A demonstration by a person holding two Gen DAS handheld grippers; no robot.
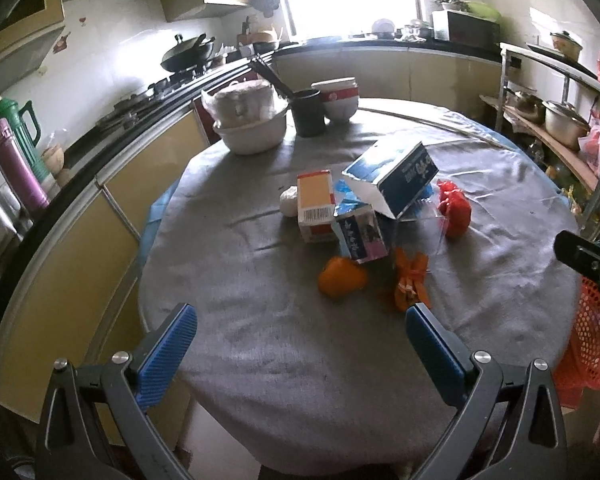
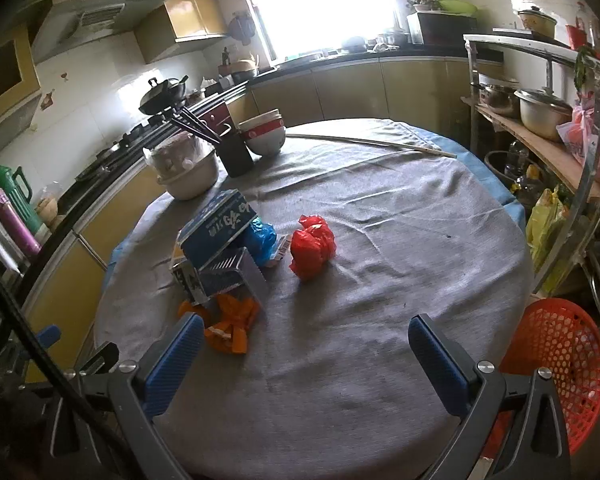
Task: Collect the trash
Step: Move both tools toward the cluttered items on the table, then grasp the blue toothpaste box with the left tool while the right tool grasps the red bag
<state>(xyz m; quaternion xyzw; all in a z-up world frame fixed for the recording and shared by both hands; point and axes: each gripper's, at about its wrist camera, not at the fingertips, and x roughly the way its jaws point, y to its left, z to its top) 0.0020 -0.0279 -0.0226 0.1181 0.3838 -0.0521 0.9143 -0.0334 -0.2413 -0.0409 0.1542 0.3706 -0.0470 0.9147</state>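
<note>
Both tongs stand wide open and empty: left tongs [image 1: 300,326], right tongs [image 2: 306,336]. The trash lies in one cluster on the counter [image 1: 260,344], ahead of my left tongs and ahead-left of my right.

Handling, as I judge it:
- Orange wrapper [image 1: 410,280], nearest my left tongs: light, crushable; pinch the gathered middle.
- Red bag [image 2: 313,251]: soft, slippery film; close on a bunched fold.
- Blue carton [image 1: 394,178] and yellow box [image 1: 316,206]: light, stiff, probably empty; grip across the narrow faces.
- White lump [image 1: 289,201]: possibly crumpled paper; I cannot confirm.

The grey cloth is wrinkled and may snag. The red basket [image 2: 560,364] sits beside my right tongs, off the counter edge. Bowls [image 2: 265,134] stand well beyond.
</note>
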